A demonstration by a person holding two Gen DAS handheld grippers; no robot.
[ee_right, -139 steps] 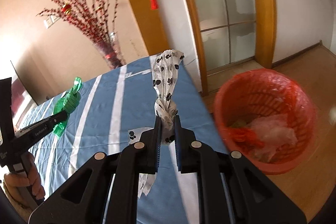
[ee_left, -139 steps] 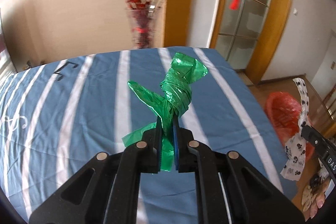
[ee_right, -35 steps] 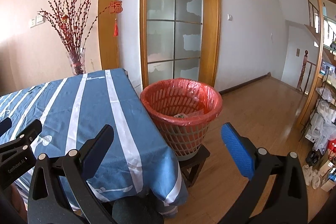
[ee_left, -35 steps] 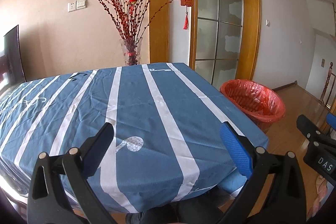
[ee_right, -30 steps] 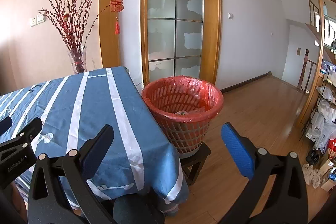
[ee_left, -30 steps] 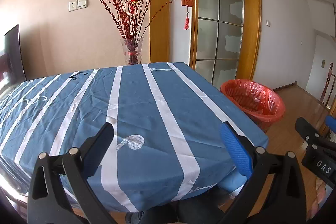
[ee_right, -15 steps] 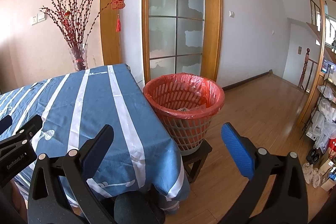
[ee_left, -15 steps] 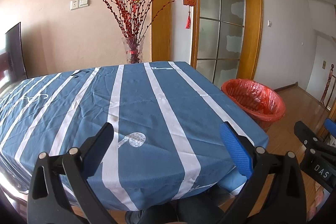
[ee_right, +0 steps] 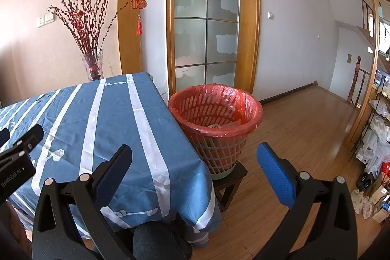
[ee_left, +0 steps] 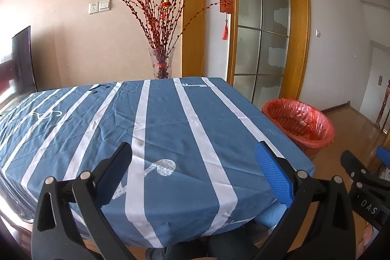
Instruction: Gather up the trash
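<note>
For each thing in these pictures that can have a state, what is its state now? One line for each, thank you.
left gripper: jaws wide open, holding nothing.
right gripper: jaws wide open, holding nothing.
waste basket: upright on a small dark stool, lined with a red bag, some trash at the bottom.
tablecloth: spread flat, lightly creased.
vase: upright, holding red branches.
glass door: closed.
</note>
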